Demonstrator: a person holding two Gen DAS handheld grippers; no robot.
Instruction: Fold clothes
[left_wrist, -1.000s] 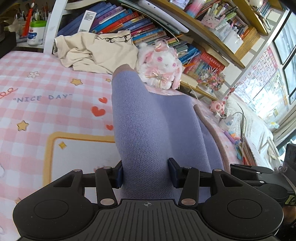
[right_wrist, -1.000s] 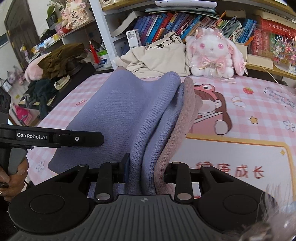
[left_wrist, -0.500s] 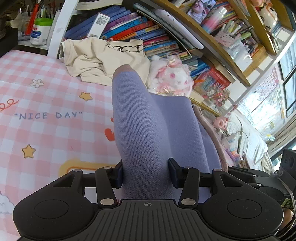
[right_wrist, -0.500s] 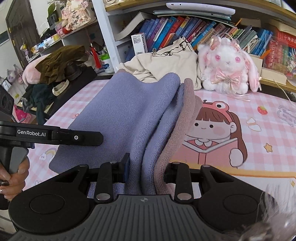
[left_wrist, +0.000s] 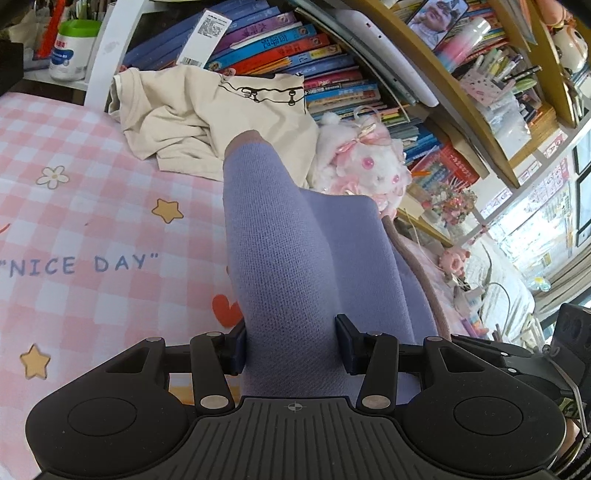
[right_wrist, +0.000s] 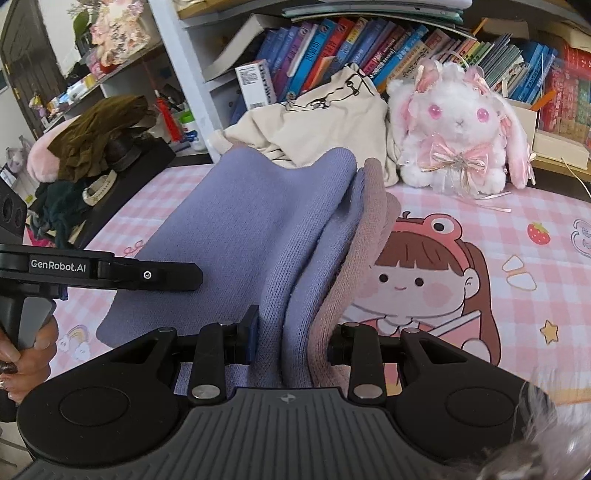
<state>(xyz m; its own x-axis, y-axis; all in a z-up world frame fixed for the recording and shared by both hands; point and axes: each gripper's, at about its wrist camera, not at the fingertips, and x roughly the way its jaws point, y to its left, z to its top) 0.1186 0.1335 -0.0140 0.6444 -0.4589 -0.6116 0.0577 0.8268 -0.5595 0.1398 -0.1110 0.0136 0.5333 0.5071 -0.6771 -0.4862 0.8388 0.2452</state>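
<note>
The left hand-held gripper (left_wrist: 291, 345) is clamped on a thick bunch of the lilac knit garment (left_wrist: 295, 258), and the right hand-held gripper (right_wrist: 291, 339) pinches several stacked layers of it, lilac with a mauve edge. Held at two points, the garment hangs draped above the pink checked surface (left_wrist: 92, 206) (likely so one half can be laid flat), near a cream garment (right_wrist: 314, 125) and plush rabbit (right_wrist: 458, 129) at the far edge.
</note>
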